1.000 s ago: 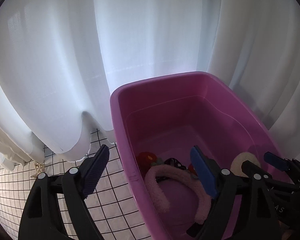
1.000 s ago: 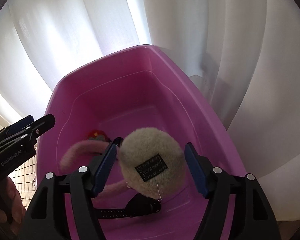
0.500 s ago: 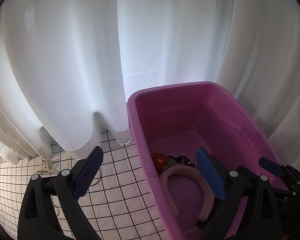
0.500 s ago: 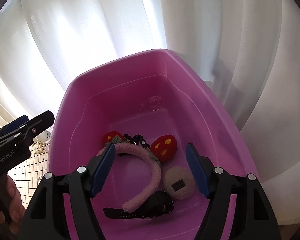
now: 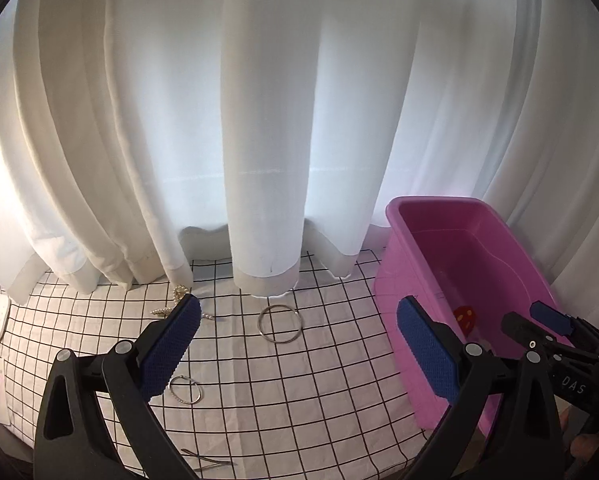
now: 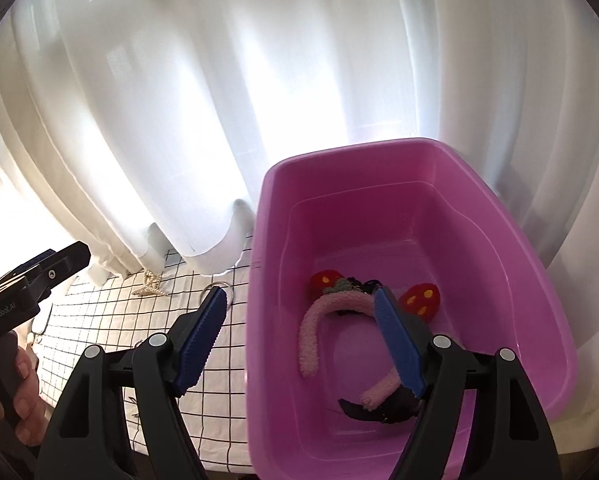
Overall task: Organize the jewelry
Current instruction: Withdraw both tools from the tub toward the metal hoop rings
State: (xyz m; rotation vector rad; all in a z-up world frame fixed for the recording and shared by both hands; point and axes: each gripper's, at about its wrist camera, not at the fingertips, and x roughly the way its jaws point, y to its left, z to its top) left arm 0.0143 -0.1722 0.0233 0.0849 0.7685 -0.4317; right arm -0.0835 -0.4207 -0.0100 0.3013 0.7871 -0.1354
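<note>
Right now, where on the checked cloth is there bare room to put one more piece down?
Bare: the cloth between the big ring and the pink tub. Crowded: the left, with the small ring, pearl clip and tweezers.

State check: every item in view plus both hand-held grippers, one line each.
left hand-held gripper: open, empty, over the cloth
right hand-held gripper: open, empty, straddling the bin's left wall
pink bin: upright, no lid on it
pink headband: lying in the bin
black watch: lying in the bin
large ring: flat on the cloth
hoop earring: flat on the cloth
pearl clip: on the cloth by the curtain
</note>
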